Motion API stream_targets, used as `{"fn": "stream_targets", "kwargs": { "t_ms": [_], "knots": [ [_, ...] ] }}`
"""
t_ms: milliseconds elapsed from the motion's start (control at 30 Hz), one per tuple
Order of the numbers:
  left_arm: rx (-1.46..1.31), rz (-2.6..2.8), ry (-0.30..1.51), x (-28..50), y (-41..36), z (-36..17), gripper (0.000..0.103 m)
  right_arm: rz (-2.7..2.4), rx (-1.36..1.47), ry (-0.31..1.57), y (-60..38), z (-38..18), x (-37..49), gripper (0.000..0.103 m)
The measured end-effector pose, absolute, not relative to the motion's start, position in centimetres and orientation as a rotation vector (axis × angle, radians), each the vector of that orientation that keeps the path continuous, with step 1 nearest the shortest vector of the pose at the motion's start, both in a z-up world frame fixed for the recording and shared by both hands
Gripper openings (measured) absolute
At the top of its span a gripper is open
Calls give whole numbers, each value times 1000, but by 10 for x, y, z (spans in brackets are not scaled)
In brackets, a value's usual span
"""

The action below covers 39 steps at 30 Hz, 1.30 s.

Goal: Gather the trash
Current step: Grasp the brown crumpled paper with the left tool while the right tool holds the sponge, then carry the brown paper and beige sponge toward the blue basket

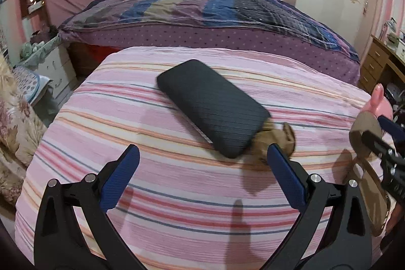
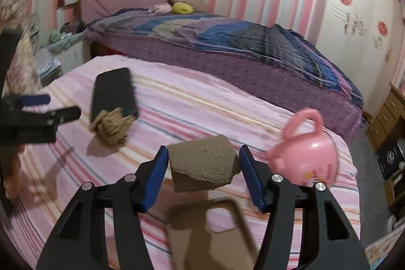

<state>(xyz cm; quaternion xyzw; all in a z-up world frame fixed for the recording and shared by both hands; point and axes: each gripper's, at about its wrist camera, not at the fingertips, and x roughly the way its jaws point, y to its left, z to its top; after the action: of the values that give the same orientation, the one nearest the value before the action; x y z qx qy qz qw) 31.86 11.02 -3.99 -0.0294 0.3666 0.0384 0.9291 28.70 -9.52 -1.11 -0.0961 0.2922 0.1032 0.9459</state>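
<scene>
Over the striped cloth [image 2: 177, 103] your right gripper [image 2: 202, 163] tilts down, its jaws partway closed around a torn cardboard scrap [image 2: 202, 163] that looks lifted off the cloth; contact with the right pad is unclear. Your left gripper [image 1: 202, 163] angles down with jaws wide apart, holding nothing, its right finger beside a crumpled brown paper [image 1: 276, 137] tucked against the black case [image 1: 212, 105] mid-cloth.

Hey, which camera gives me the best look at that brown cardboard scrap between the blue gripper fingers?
The right wrist view. The cardboard scrap sits centred there, its torn edges fully visible between the right gripper's fingers. The left wrist view shows it only small at the right edge, partly hidden by that gripper.
</scene>
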Motion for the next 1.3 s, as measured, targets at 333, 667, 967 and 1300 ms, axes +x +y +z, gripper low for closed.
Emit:
{"fn": "stream_targets", "kwargs": {
  "t_ms": [333,667,967,1300],
  "knots": [
    [-20,19,750,325,66,-50,81,202,-159,595,-119,-7,279,57],
    [-20,-62,751,325,54,-53,40,202,-131,602,-134,-4,288,57],
    [-61,-55,745,307,59,-36,40,186,-101,585,-141,-5,287,57],
    [-70,-10,741,285,69,-27,40,164,-59,572,-152,0,272,57]
  ]
}}
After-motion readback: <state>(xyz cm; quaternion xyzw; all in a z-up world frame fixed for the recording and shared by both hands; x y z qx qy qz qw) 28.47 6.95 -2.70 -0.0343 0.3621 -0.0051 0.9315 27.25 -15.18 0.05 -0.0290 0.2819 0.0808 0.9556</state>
